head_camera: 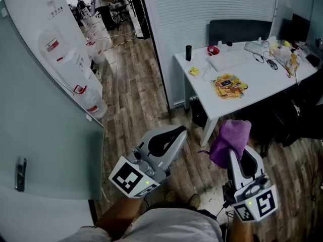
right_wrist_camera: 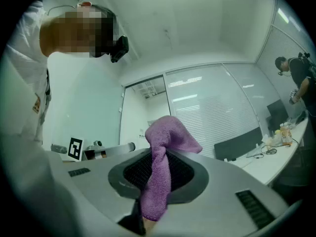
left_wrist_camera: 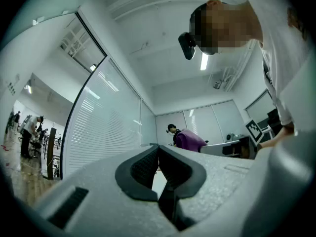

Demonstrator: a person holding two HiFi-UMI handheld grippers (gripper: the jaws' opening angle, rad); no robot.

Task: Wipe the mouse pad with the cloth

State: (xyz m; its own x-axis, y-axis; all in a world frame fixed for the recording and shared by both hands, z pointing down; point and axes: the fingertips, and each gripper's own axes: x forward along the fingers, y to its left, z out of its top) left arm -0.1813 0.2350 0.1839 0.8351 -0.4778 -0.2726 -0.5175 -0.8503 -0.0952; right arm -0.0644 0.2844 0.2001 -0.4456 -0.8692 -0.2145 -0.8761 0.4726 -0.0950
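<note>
Right claw [head_camera: 236,155], head view: purple cloth [head_camera: 229,140] bunched at its tip, carried well apart from the white worktop [head_camera: 262,84]; mouse pad not discernible. Left claw [head_camera: 171,135] alongside. Left gripper view: jaws together, nothing between, likely spare. Right gripper view: jaws clamped on cloth, secured for wiping.

Floor [head_camera: 136,84]: grey-brown wood planks. Partition [head_camera: 45,135], left: frosted glass, clear bags [head_camera: 91,100] lined at its foot. Far wall: white slatted blinds [head_camera: 202,9]. White desk [head_camera: 262,82], cluttered, with dark chair [head_camera: 237,32] behind it against the blinds. Ceiling [left_wrist_camera: 163,48]: white, one strip light [left_wrist_camera: 204,60] lit. People [head_camera: 106,4] stand well off in the far corridor, upper left
</note>
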